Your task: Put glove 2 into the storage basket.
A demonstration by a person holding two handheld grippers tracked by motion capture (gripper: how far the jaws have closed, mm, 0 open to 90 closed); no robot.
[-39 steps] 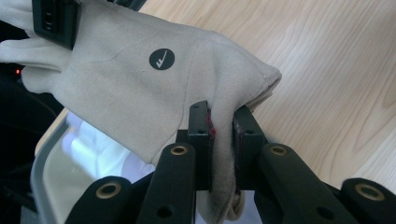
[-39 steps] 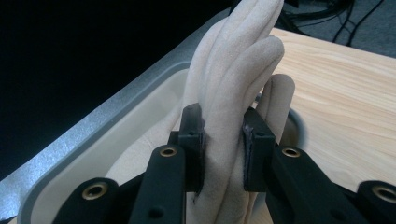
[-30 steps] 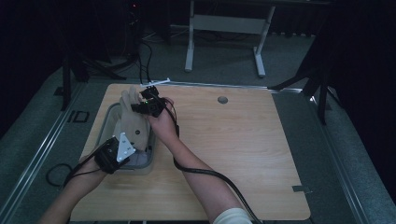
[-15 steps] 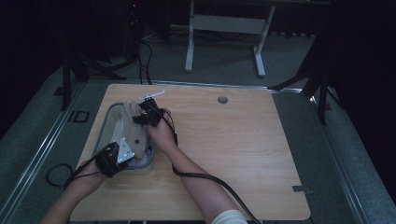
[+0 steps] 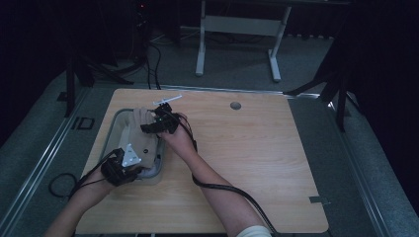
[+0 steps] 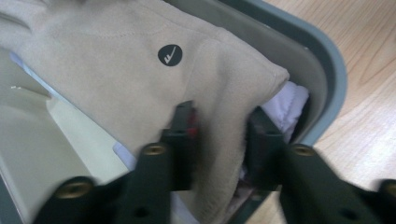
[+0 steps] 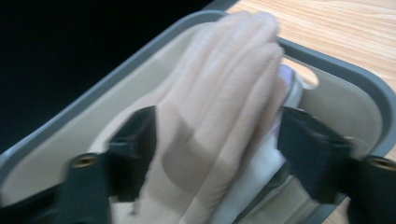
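I'm working a tan suede glove [image 5: 141, 136] that lies in the grey tray [image 5: 109, 132] at the left edge of the table [image 5: 257, 163], about midway along that edge. It rests on a white cloth item [image 6: 289, 105] already lying in the tray.

I judge the glove light, soft and floppy: it will sag and fold wherever it is unsupported, and the napped suede should give the pads good friction, so slipping is a small worry. It is not fragile. The best holds are the two ends, cuff and fingers together, so that it stays stretched out rather than bunching up.

Its long axis runs along the tray's length, from the near end to the far end. The glove's fingers [image 7: 243, 60] point toward the tray's far end and reach its rim; the cuff [image 6: 219, 154] lies at the near end.

My left gripper [image 6: 219, 140] straddles the cuff. Its jaws have just been opening, with the suede between them and the pads close against it; I cannot tell whether they are pressing on it. My right gripper [image 7: 217, 144] sits over the finger end. Its jaws have just been opening too and now stand wide apart, clear of the glove that lies between them.
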